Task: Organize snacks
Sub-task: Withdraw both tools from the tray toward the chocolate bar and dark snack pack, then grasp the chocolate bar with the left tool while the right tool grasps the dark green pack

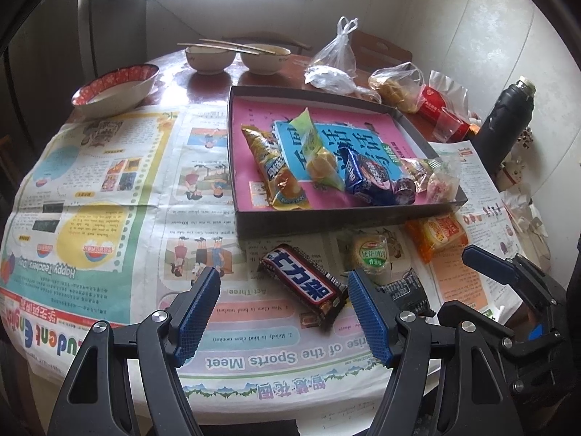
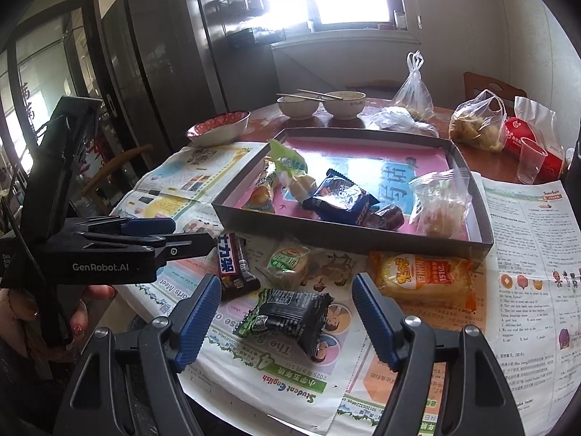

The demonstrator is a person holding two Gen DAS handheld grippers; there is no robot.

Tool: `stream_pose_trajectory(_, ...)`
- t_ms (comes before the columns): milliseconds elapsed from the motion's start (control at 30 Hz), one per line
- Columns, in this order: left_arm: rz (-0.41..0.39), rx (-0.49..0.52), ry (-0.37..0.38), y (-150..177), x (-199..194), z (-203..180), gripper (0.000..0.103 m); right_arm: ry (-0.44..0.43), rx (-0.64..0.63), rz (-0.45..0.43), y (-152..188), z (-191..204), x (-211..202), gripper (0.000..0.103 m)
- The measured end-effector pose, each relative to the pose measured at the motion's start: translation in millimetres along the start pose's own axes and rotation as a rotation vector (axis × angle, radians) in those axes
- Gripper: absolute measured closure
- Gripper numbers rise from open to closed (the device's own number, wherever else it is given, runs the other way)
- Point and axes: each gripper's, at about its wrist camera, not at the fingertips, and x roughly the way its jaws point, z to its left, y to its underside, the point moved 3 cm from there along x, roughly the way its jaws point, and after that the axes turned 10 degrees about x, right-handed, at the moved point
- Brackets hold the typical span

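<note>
Item: Snickers bar (image 1: 304,285), Chinese lettering, lying flat on a "Student English" newspaper (image 1: 109,196) near the table's front edge, long axis slanting toward the shallow box (image 1: 326,223). My left gripper (image 1: 284,312) gapes wide around it, gripping nothing. My right gripper (image 2: 287,318) likewise straddles a black-green packet (image 2: 287,314), empty.

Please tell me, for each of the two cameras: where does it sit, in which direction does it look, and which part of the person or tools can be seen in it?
Left wrist: sits on the left gripper, looks down across the table at the chocolate bar; right gripper shows at right.
Right wrist: sits on the right gripper, looks down at the black packet; left gripper and hand at left.
Shared: the box, the chocolate bar.
</note>
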Motion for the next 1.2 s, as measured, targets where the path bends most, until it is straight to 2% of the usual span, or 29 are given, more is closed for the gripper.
stream_pose_trajectory(900,0.088,-0.055,0.069,11,31,-6,0.029,0.015,-0.035,0.117,23,-2,32,0.029)
stream_pose_trajectory(1200,0.100,-0.085,0.059,11,39,-4,0.029,0.028,-0.055,0.132,27,-2,41,0.029)
